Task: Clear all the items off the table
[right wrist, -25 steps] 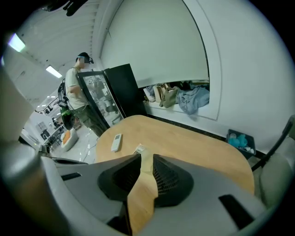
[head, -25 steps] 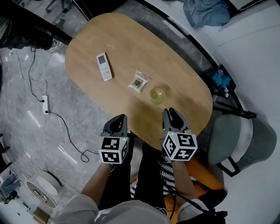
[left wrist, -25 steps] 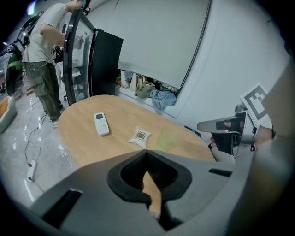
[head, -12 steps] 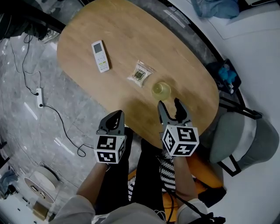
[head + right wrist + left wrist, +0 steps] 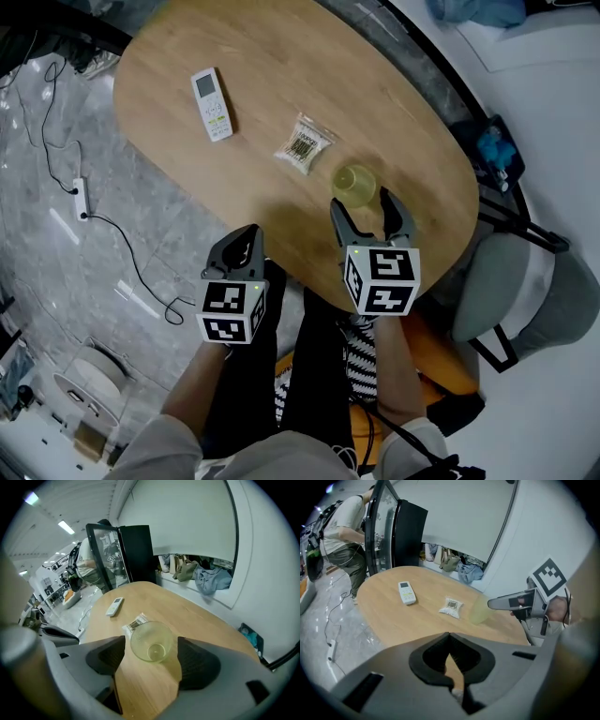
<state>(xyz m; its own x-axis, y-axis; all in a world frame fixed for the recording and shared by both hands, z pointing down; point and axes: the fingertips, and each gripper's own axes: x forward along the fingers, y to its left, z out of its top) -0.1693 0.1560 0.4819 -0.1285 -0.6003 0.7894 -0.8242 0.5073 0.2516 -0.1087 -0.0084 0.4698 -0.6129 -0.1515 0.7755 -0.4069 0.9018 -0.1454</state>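
Note:
An oval wooden table [image 5: 272, 84] carries a white remote [image 5: 212, 104], a clear snack packet [image 5: 303, 145] and a pale yellow translucent cup [image 5: 354, 183], upright and empty [image 5: 151, 641]. My right gripper [image 5: 369, 208] hovers over the table's near edge. Its jaws have just been opening and now stand wide just short of the cup, touching nothing. My left gripper [image 5: 244, 246] hangs off the table's near edge with its jaws shut and empty [image 5: 454, 665]. The right gripper's finger [image 5: 511, 603] shows beside the cup [image 5: 479, 610] in the left gripper view.
A grey chair [image 5: 511, 291] stands at the right of the table. A power strip and cable [image 5: 82, 199] lie on the grey floor at the left. A person [image 5: 344, 531] stands by a black cabinet [image 5: 405, 536] beyond the table. Clothes [image 5: 213, 579] lie on a far ledge.
The right gripper's jaws have gone from nearly shut to wide open as it moved forward over the table edge toward the cup. The left gripper has sunk slightly.

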